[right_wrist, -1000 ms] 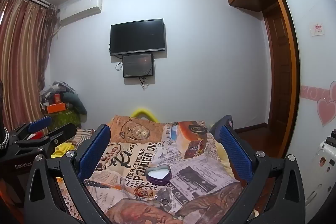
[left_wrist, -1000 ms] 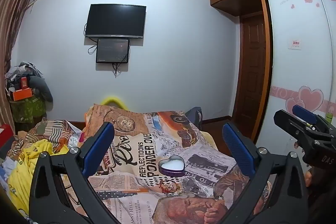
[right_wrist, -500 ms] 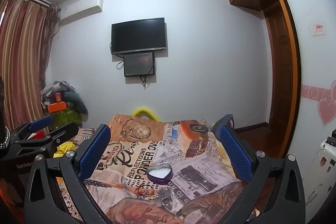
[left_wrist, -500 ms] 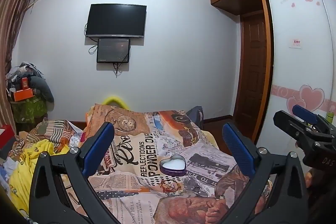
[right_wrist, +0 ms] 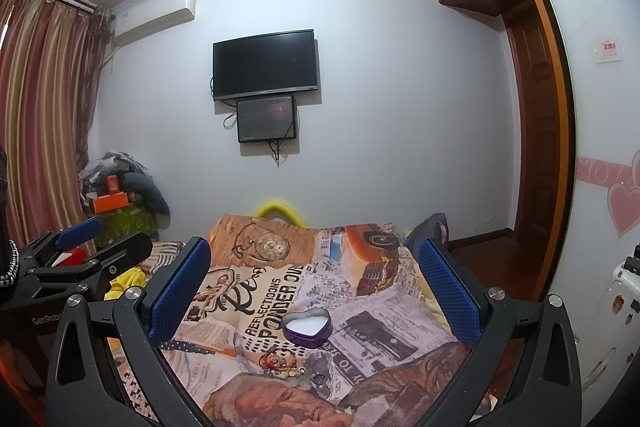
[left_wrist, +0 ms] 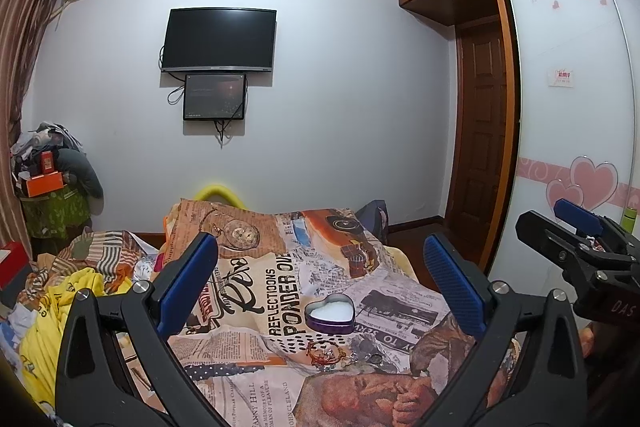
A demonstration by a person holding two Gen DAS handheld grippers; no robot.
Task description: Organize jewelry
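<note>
A purple heart-shaped tin [left_wrist: 330, 314] with a white inside lies open on the newspaper-print bedspread [left_wrist: 256, 291]; it also shows in the right wrist view [right_wrist: 307, 325]. A small heap of jewelry with a red cord bracelet [left_wrist: 325, 350] lies just in front of it, seen too in the right wrist view [right_wrist: 280, 361]. My left gripper [left_wrist: 320, 283] is open and empty, held above the bed. My right gripper [right_wrist: 314, 283] is open and empty too, to the right of the left one.
Crumpled yellow and striped clothes [left_wrist: 60, 291] lie at the bed's left. A pile of things with an orange box [left_wrist: 44, 183] stands in the left corner. A wardrobe with heart stickers [left_wrist: 576, 155] and a wooden door [left_wrist: 480, 155] are on the right.
Both grippers have drifted very slightly; the scene shifts a little in each view. Nothing was taken hold of or let go.
</note>
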